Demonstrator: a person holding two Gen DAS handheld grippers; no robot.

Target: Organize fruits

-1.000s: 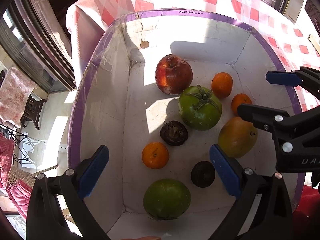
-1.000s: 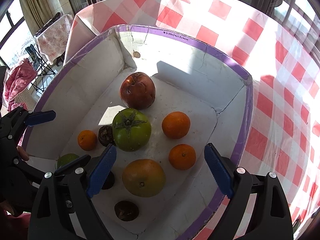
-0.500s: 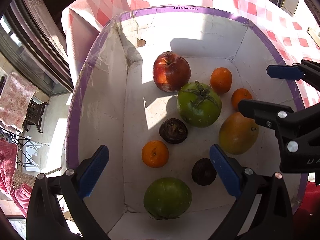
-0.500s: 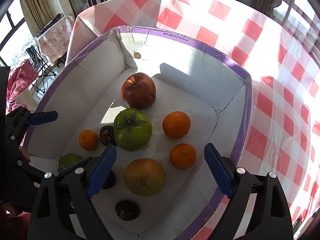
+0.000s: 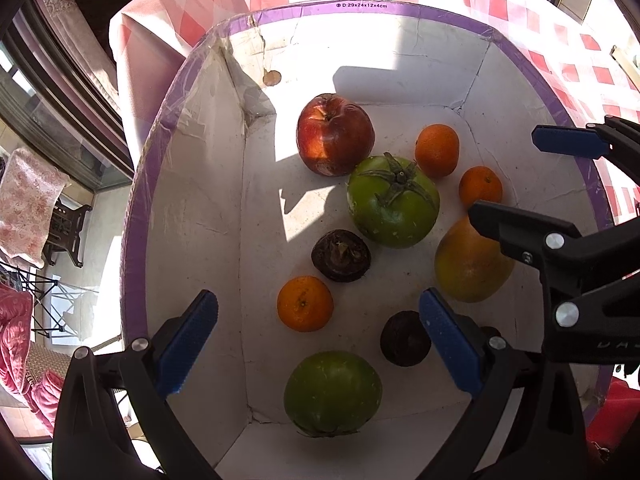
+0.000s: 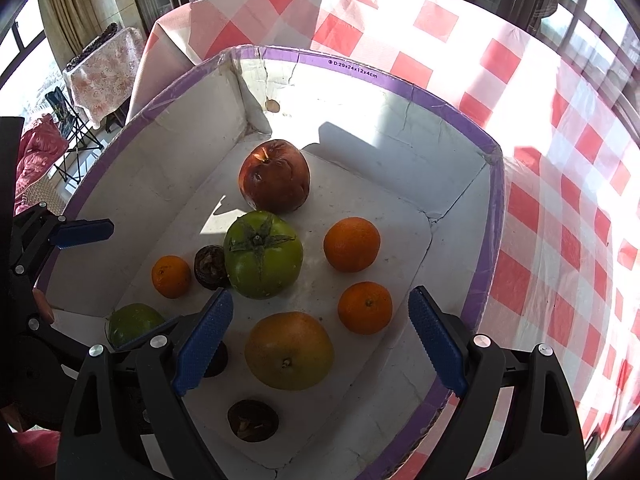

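A white box with a purple rim (image 5: 360,5) (image 6: 352,70) holds the fruit. In it lie a red apple (image 5: 335,134) (image 6: 274,176), a green tomato-like fruit with a stalk (image 5: 393,201) (image 6: 262,254), a second green fruit (image 5: 333,393) (image 6: 134,324), three small oranges (image 5: 305,303) (image 6: 351,244), a yellow-orange mango (image 5: 468,268) (image 6: 289,350) and dark brown fruits (image 5: 341,255) (image 6: 253,420). My left gripper (image 5: 318,344) is open and empty above the box's near end. My right gripper (image 6: 318,336) is open and empty above the mango.
The box stands on a table with a red and white checked cloth (image 6: 560,160). The table's left edge drops to a floor with a folding chair (image 6: 74,132) and pink fabric (image 5: 24,200). Each gripper shows at the side of the other's view.
Both grippers stay open and empty. The left view has shifted slightly, so the fruit sits a little lower and closer. The fruit has not moved in the box.
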